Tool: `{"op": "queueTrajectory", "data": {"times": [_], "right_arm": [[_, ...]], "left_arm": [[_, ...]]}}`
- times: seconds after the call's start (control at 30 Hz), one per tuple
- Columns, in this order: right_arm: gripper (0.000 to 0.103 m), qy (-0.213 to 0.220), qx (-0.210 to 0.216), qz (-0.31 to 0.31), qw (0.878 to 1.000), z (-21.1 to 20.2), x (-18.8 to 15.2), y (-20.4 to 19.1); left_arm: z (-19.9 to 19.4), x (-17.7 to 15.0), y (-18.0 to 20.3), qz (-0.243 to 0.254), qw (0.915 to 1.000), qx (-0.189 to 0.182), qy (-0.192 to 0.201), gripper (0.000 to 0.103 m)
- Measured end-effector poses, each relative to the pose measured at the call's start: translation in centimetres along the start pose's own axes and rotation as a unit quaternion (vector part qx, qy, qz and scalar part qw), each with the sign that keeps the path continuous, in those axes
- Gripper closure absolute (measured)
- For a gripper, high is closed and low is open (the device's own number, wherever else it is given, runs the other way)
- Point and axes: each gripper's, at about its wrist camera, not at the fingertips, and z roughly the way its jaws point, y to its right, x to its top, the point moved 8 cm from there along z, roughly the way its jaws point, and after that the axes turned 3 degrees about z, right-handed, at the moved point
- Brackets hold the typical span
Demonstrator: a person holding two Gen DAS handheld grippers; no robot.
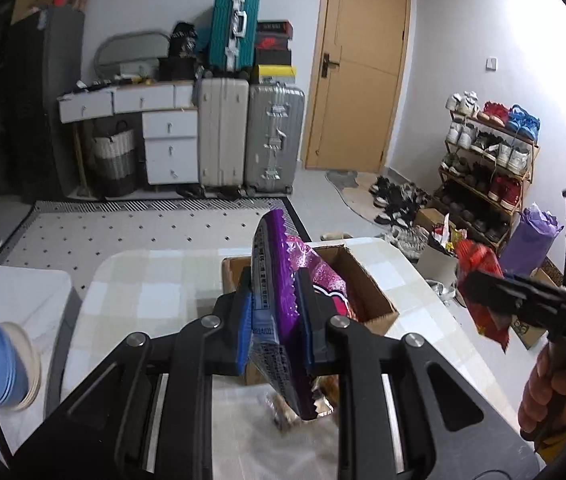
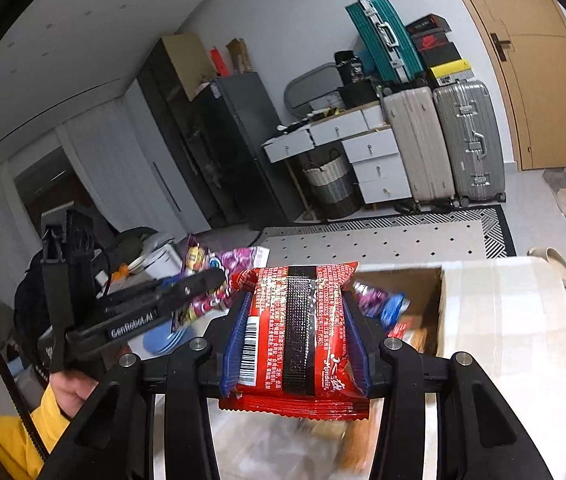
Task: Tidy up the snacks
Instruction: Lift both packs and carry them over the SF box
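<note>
Both grippers loaded, both short of the cardboard box (image 1: 367, 292) and above the checked table (image 1: 155, 292) it sits on. Left gripper (image 1: 273, 320) is clamped flat on a purple snack packet (image 1: 279, 300): pads pinch its thin faces, packet stands on edge, long axis running up and away from the fingers, top serrated edge leaning toward the box. Box lies straight ahead of and below those fingertips, just past the packet. Right gripper (image 2: 297, 332) is closed on a red snack packet (image 2: 297, 320), gripped across its width, back seam and barcode facing the camera, long axis pointing forward toward the box. In the right wrist view the box (image 2: 423, 304) sits ahead and slightly right of that packet; in the left wrist view the right gripper (image 1: 479, 292) with its red packet (image 1: 479, 284) hangs out past the box's right side. My read: left hand is nearer and better lined up, so it likely drops first; right needs to swing in over the opening. Box contents: open top, flaps up, already holds a pink packet (image 1: 331, 288), a blue-and-purple wrapper (image 2: 383, 304), plus something red and orange lower down, too blurred to identify. Risk: upright purple packet could catch on the box's near wall if released low.
</note>
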Motion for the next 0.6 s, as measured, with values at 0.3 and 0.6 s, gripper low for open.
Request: {"op": "queueTrajectory", "data": {"times": [0.3, 0.6], "right_arm": [[0.059, -0.051, -0.038, 0.001, 0.998, 7.6, 3.1, 4.9], [0.059, -0.111, -0.081, -0.013, 0.99, 13.2, 1.9, 8.6]], "left_arm": [[10.6, 4.2, -0.3, 0.046, 0.9979, 0.021, -0.041, 0.086], [19.7, 5.6, 1.3, 0.071, 0.9956, -0.004, -0.062, 0.086]]}}
